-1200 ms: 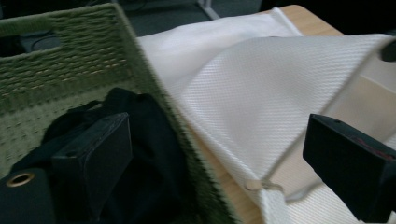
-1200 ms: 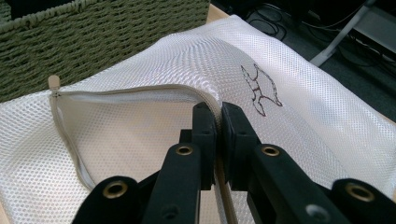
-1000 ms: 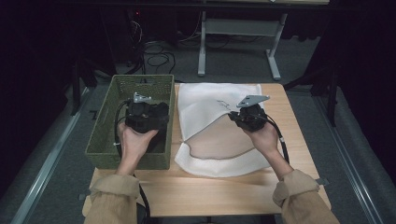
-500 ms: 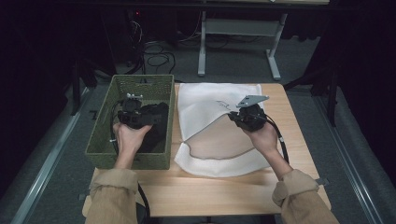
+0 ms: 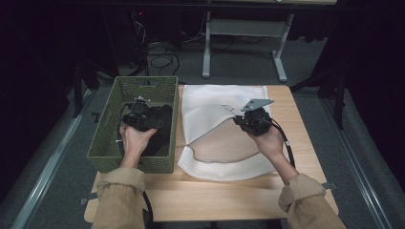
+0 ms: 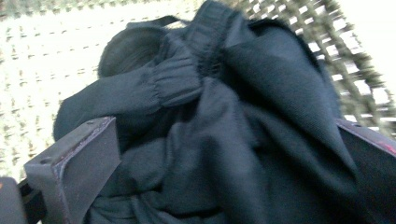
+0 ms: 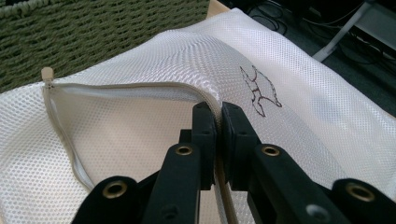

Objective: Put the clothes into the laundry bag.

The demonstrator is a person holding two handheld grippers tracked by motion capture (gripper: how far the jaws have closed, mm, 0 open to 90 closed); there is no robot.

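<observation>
My left gripper (image 5: 141,114) is down in the green basket (image 5: 106,143), jaws spread wide either side of the dark garment (image 6: 224,140), which bulges between them, not yet pinched. My right gripper (image 7: 218,122) is clamped on the mesh bag (image 5: 224,102) rim, holding its mouth open beside the basket. Since a second ago my left has sunk onto the garment, its jaws opening

Basket (image 5: 106,143) olive-green woven; garment (image 6: 224,140) inside it plain black. Laundry bag (image 5: 210,102) beside basket white fine mesh, beige zipper edge (image 7: 121,86), small dark line-drawn logo (image 7: 261,91). Table (image 5: 215,195) light wood.
</observation>
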